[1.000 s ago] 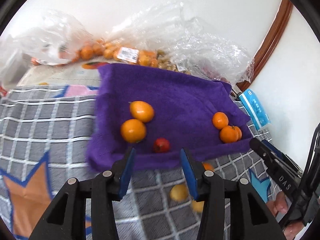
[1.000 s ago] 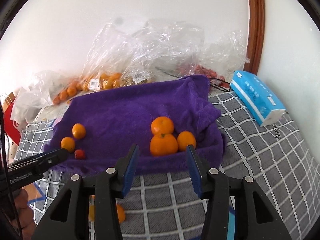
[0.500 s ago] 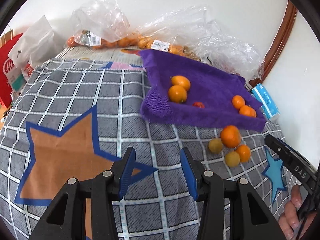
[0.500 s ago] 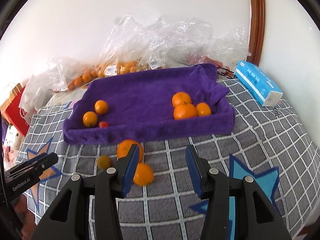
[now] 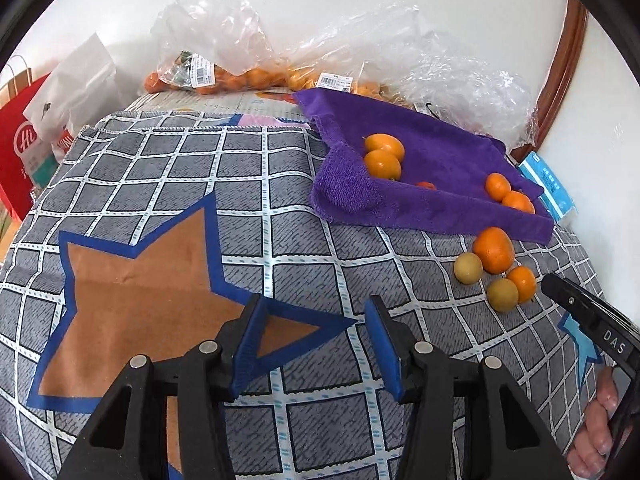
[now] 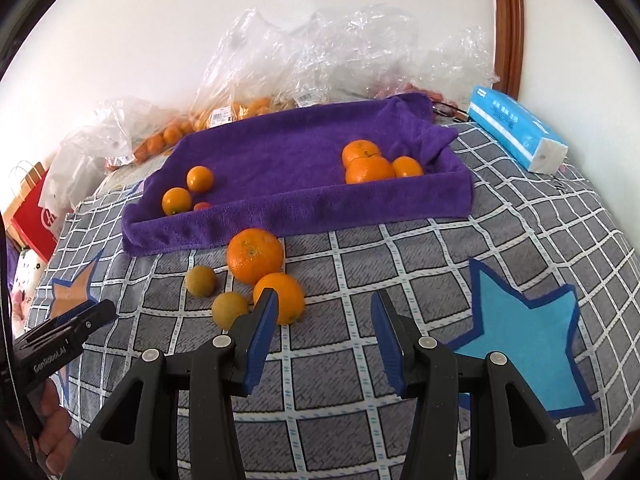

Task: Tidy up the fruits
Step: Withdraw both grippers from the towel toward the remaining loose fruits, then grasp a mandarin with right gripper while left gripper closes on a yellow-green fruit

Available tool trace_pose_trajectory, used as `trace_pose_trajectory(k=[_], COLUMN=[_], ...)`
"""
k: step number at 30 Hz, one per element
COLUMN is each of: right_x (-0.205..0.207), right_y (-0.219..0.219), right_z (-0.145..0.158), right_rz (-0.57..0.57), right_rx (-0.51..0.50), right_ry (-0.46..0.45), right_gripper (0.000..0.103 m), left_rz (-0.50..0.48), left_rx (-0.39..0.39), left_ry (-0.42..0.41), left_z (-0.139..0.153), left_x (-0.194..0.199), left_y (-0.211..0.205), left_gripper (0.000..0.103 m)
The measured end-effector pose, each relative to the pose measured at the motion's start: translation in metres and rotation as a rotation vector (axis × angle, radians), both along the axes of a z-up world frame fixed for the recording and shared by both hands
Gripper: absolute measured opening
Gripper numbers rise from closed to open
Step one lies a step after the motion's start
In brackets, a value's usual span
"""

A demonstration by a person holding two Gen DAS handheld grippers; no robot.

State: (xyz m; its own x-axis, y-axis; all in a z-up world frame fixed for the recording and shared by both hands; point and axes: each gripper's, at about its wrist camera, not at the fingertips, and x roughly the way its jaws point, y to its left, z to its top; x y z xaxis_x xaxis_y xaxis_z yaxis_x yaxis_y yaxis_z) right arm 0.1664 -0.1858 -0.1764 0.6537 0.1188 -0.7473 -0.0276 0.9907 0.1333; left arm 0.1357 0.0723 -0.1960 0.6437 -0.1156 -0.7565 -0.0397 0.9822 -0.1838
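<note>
Picking up the loose fruit [image 6: 255, 255] goes best one piece at a time: centre the right tongs [image 6: 324, 312], jaws apart and empty, over the nearest orange [image 6: 280, 294] and close gently so it cannot roll. The left tongs [image 5: 316, 330], just widened, hold nothing. Four pieces lie on the checked cover [image 6: 400, 264], probably a bed, before the purple towel [image 6: 280, 152]; bags [image 6: 320, 52] line the white wall.

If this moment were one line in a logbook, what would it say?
left gripper: open, empty, jaws just widened | right gripper: open, empty, near four loose fruits | purple towel: six fruits on it
</note>
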Motion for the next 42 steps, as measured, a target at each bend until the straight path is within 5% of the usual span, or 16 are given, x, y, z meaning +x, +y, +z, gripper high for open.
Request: trace_pose_trajectory(k=[21, 23, 25, 42], right_x=[0.029, 0.031, 0.030, 0.013], right_y=[0.031, 0.031, 0.031, 0.018], right_z=[-0.020, -0.020, -0.021, -0.017], right_rz=[0.082, 0.086, 0.095, 0.110], right_rx=[-0.042, -0.034, -0.029, -0.035], right_ry=[0.031, 0.034, 0.035, 0.004], right_gripper=[0.053, 0.051, 0.034, 0.033], left_rz=[-0.024, -0.021, -0.017, -0.004], left_rx=[-0.124, -0.133, -0.139, -0.181], left_ry=[-0.023, -0.025, -0.027, -0.037], left_z=[-0.001, -0.001, -0.001, -0.002], left_x=[-0.002, -0.002, -0.003, -0.003], left_y=[0.010, 0.011, 0.012, 0.017], left_gripper=[0.060, 0.060, 0.060, 0.060])
